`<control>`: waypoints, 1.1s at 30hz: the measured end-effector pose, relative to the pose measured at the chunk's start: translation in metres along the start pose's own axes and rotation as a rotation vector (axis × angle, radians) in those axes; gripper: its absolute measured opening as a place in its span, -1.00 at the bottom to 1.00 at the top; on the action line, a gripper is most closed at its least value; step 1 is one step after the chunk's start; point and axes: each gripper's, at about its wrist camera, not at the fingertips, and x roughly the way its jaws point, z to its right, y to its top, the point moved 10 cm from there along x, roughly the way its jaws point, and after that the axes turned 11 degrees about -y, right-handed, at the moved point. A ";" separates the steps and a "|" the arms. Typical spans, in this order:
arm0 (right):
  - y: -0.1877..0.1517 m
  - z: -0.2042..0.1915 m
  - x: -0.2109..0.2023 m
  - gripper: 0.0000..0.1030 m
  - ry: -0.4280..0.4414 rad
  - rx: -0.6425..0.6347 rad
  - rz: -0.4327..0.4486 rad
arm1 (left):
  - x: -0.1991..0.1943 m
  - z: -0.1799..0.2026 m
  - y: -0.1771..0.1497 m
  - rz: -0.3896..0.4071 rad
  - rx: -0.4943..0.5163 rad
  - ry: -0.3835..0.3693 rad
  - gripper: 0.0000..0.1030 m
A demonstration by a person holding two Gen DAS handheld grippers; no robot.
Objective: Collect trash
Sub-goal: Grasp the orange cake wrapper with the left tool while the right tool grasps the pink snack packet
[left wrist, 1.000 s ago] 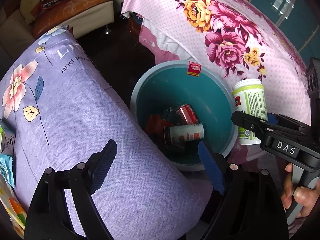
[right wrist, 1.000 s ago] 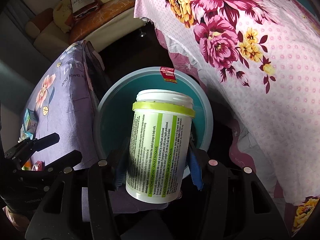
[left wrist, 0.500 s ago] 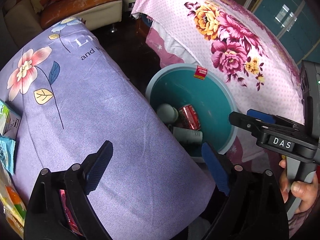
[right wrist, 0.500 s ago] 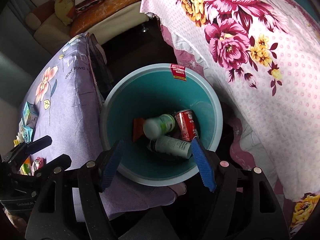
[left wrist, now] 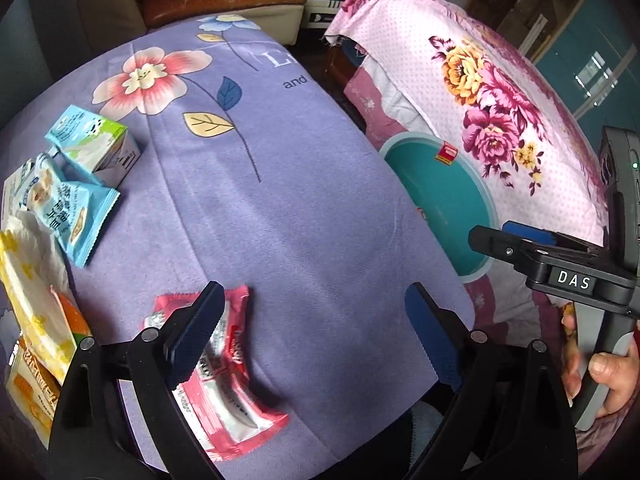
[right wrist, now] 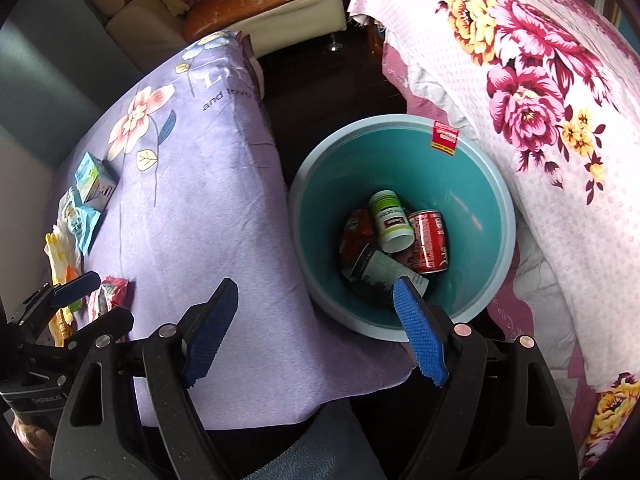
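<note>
A teal bin (right wrist: 460, 200) stands on the floor between two cloth-covered surfaces. Inside it lie a white and green bottle (right wrist: 390, 216), a red can (right wrist: 430, 240), another white container (right wrist: 380, 268) and an orange wrapper (right wrist: 354, 232). My right gripper (right wrist: 314, 320) hovers over the bin's near rim, its jaws opening with nothing between them. My left gripper (left wrist: 314, 320) is open over the purple cloth (left wrist: 300, 200), with its left finger above a pink wrapper (left wrist: 232, 380). A blue snack packet (left wrist: 76, 216), a small carton (left wrist: 94, 144) and yellow packets (left wrist: 28, 280) lie further left.
A pink floral cloth (right wrist: 560, 120) covers the surface right of the bin. A sofa (right wrist: 260, 4) stands at the back beyond a strip of dark floor. A hand (left wrist: 608, 376) holds the right gripper (left wrist: 504, 232) at the bin's near side.
The bottle left the right gripper and now lies in the bin, and those jaws have spread. Both grippers shifted left, bringing the pink wrapper and the packets under the left one.
</note>
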 end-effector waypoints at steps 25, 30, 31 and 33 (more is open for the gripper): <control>-0.062 -0.210 0.004 0.52 0.097 -0.365 -0.095 | -0.147 -0.203 -0.107 0.198 -0.403 0.166 0.79; -0.068 -0.225 0.014 0.52 0.087 -0.383 -0.113 | -0.151 -0.223 -0.128 0.197 -0.475 0.173 0.79; -0.068 -0.226 0.016 0.52 0.083 -0.385 -0.115 | -0.149 -0.223 -0.130 0.194 -0.487 0.167 0.79; -0.070 -0.226 0.019 0.52 0.077 -0.382 -0.118 | -0.145 -0.223 -0.134 0.187 -0.504 0.144 0.79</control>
